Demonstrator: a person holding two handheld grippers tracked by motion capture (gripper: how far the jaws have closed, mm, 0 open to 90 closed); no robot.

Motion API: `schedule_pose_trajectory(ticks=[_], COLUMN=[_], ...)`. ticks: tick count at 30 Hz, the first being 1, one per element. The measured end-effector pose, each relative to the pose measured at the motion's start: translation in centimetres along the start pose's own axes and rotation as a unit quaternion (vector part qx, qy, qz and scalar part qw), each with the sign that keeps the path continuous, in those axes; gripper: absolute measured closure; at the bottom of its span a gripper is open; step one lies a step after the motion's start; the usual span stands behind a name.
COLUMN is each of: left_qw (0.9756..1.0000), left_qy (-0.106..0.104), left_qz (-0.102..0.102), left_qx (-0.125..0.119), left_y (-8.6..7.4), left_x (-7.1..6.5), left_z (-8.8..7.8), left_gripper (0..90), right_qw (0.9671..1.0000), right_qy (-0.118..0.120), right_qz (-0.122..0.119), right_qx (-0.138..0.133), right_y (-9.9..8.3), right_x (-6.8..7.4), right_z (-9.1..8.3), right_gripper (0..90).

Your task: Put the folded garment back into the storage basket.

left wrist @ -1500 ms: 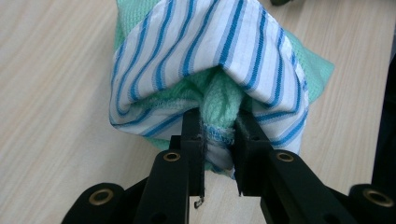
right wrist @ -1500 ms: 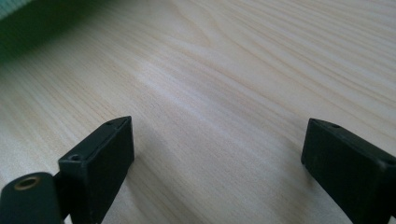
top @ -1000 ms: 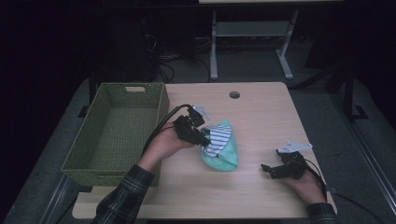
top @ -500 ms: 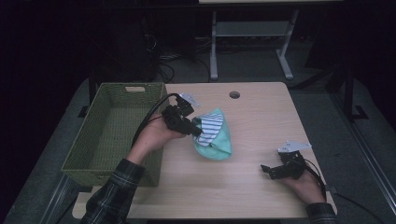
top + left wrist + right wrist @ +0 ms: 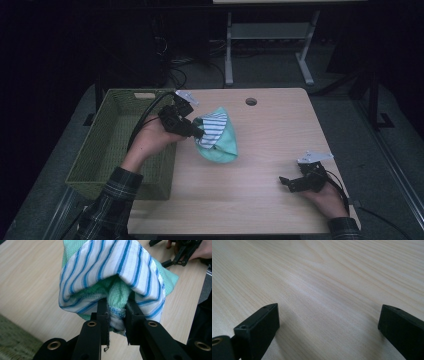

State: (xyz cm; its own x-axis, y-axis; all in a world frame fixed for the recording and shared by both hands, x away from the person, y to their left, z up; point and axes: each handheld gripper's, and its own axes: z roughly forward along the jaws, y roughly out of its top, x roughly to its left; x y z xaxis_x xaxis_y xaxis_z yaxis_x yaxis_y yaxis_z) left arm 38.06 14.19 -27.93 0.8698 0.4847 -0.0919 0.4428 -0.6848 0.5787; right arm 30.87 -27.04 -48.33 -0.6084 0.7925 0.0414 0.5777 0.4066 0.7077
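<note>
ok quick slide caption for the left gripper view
Left gripper shut on a bunched green and blue-striped cloth, lifted over the wooden table.

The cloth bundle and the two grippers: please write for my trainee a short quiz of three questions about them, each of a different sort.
1. True or false: the right gripper is shut on the cloth bundle.
2. Choose one. The green basket lies: A) at the person's left side of the table; B) at the right side; C) on the floor.
3. Fill in: the left gripper has its jaws closed on a fold of ____ knit fabric under the blue-striped layer.

Key
1. False. The left gripper holds the bundle; the right gripper rests open near the table's right front, with bare wood between its jaws.
2. A.
3. Green.
</note>
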Motion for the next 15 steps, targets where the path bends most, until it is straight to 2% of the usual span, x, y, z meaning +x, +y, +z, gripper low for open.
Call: schedule_pose_trajectory(ticks=[15], left_qw=[0.9989], left_qy=[0.035], left_qz=[-0.028], left_qx=[-0.014], left_y=[-1.6], left_x=[1.6], left_z=[-3.5], left_gripper=[75.7], right_qw=[1.0], right_qy=[0.0], right_qz=[0.0], right_qx=[0.0], right_y=[0.0], right_x=[0.0], right_z=[0.0], right_gripper=[3.3])
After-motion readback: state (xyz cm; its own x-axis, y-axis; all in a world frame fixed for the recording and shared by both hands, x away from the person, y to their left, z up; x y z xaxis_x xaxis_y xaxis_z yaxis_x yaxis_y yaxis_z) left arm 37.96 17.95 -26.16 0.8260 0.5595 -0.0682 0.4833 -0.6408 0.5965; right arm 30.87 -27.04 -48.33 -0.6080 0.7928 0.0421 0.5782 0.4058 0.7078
